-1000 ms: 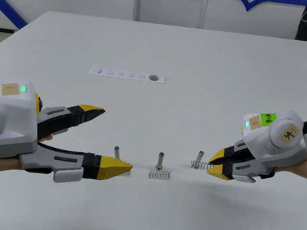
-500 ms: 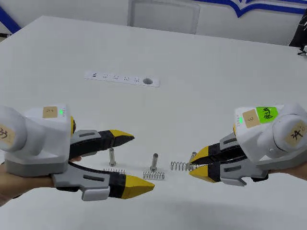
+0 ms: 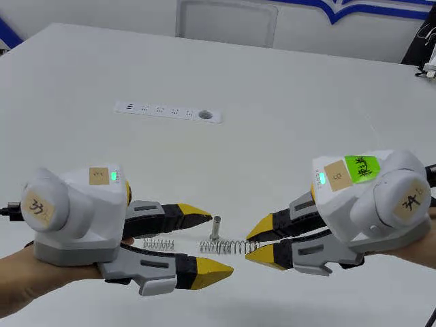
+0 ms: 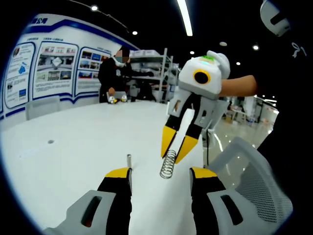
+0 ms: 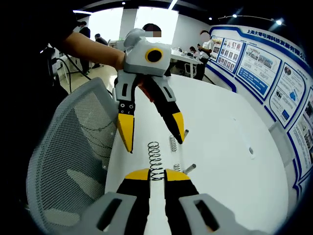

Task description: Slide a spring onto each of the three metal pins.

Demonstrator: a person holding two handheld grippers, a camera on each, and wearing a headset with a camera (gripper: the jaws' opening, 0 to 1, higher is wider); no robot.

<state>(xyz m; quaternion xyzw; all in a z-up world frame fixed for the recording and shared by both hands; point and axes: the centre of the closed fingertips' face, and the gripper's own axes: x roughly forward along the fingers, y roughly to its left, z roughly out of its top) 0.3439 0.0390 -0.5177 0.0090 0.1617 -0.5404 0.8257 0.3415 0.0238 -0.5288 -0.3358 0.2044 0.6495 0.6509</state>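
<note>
Now, right gripper [image 3: 248,246] pinching one held spring [image 3: 225,246], one loose spring [image 3: 158,243], one upright pin [image 3: 216,227], left gripper [image 3: 221,244] fingers [image 3: 184,212] wide apart.

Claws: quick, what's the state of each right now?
Left claw: open, holding nothing.
Right claw: closed on a spring.

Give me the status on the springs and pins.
Done: nothing visible; the pin stands bare. In hand: the right gripper is shut on one spring, held sideways near that pin; the left gripper is open. Left: apparently all three, including the loose spring on the table.
</note>
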